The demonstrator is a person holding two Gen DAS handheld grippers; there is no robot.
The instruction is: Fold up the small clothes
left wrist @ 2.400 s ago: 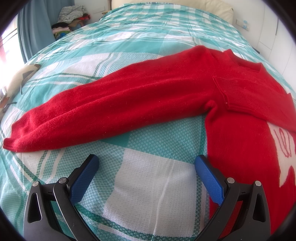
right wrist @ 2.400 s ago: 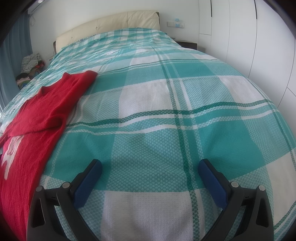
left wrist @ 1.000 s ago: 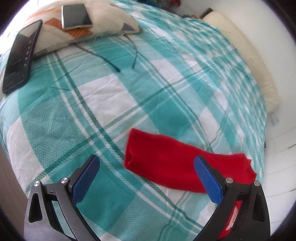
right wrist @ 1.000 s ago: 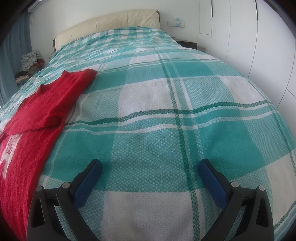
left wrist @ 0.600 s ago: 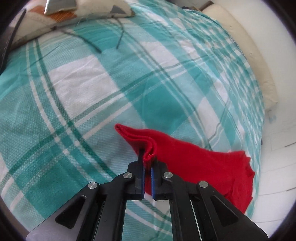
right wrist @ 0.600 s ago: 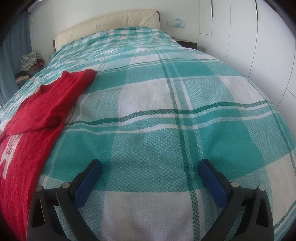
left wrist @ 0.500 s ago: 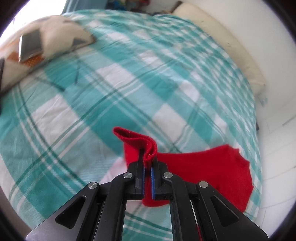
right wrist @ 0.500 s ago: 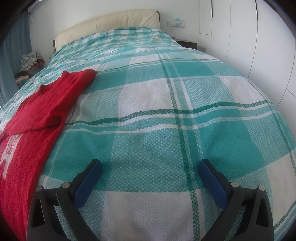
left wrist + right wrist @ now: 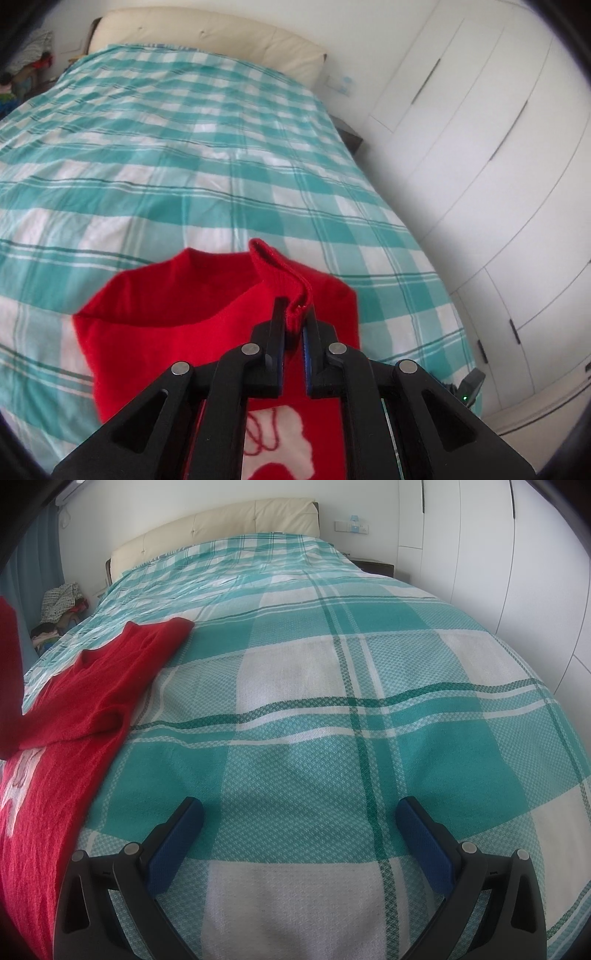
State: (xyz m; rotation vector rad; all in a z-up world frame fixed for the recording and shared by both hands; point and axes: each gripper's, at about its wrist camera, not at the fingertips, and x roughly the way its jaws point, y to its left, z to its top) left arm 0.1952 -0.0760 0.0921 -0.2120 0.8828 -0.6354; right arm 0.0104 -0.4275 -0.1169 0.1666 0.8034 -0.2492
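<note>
Red knit sweater (image 9: 192, 332) lies on the teal-and-white checked bedspread (image 9: 221, 155), soft and fuzzy, with a white patch on its front. The left gripper (image 9: 293, 325) pinches the ribbed sleeve cuff (image 9: 284, 273) over the body, jaws just easing apart. The right gripper (image 9: 299, 834) hangs wide open above bare woven cover.

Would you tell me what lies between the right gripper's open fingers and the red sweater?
Only bare checked bedspread: in the right wrist view, nothing separates the right gripper from the red sweater.
</note>
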